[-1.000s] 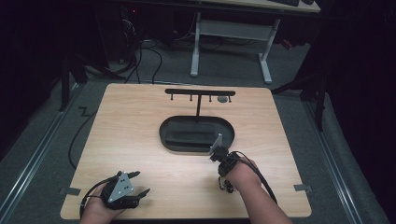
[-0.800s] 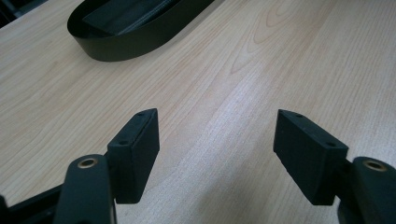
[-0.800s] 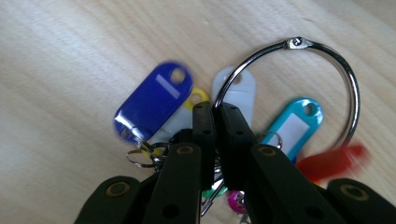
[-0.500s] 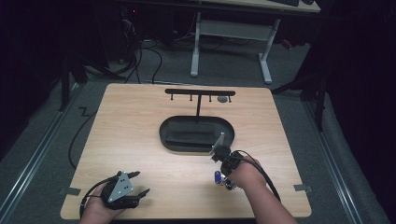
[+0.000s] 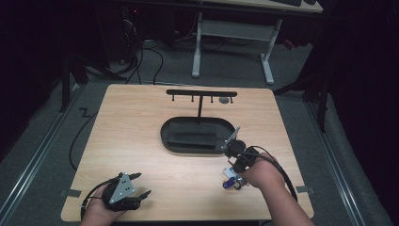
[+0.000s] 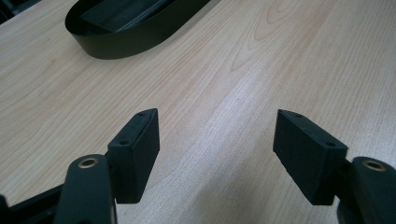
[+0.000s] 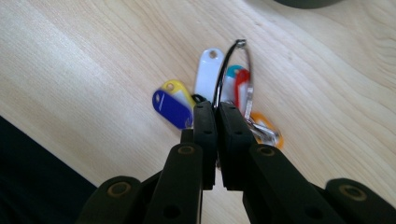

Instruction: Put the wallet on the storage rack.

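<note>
Key ring [image 7: 232,74] with coloured tags [image 7: 173,105] is pinched between the right gripper's [image 7: 216,114] closed jaws, low over the table [image 5: 141,122] near its right front. Ring loop stands roughly upright past the jaw tips, tags fanned flat beneath. Rack [image 5: 201,93] with its pegs lies far and slightly left of the keys, beyond the black tray [image 5: 197,135], so I'd judge the carry goes away from the person, over the tray. Right gripper is much the nearer. Left gripper [image 6: 215,154] is gaping, empty, parked at near left.
</note>
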`<state>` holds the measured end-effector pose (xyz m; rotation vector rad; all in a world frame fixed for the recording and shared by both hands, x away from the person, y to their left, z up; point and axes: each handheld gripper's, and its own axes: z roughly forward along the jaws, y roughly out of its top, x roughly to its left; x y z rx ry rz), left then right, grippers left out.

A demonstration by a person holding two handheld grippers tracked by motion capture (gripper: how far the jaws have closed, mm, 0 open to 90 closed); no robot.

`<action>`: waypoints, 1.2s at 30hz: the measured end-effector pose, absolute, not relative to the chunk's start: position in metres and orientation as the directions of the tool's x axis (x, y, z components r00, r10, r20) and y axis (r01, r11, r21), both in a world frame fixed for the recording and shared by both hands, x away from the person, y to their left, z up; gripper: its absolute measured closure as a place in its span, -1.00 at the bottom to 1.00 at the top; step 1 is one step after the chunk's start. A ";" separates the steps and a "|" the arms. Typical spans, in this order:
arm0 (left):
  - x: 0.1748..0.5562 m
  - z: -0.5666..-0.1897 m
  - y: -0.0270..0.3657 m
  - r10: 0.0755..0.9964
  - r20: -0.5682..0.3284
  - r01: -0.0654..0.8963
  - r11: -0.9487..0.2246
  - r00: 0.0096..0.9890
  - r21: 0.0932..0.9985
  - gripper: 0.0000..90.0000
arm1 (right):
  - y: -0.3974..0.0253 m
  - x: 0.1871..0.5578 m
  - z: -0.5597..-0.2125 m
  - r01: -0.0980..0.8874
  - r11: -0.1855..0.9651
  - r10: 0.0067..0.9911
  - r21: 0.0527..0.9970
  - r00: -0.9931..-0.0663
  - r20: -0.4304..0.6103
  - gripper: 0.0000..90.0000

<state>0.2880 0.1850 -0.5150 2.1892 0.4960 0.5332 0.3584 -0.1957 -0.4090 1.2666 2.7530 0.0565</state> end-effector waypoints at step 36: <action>0.289 -0.518 0.191 0.532 0.197 0.188 -0.583 0.823 0.790 -0.29 | -0.230 0.353 -0.298 0.759 0.618 0.783 0.203 -0.618 -0.075 0.95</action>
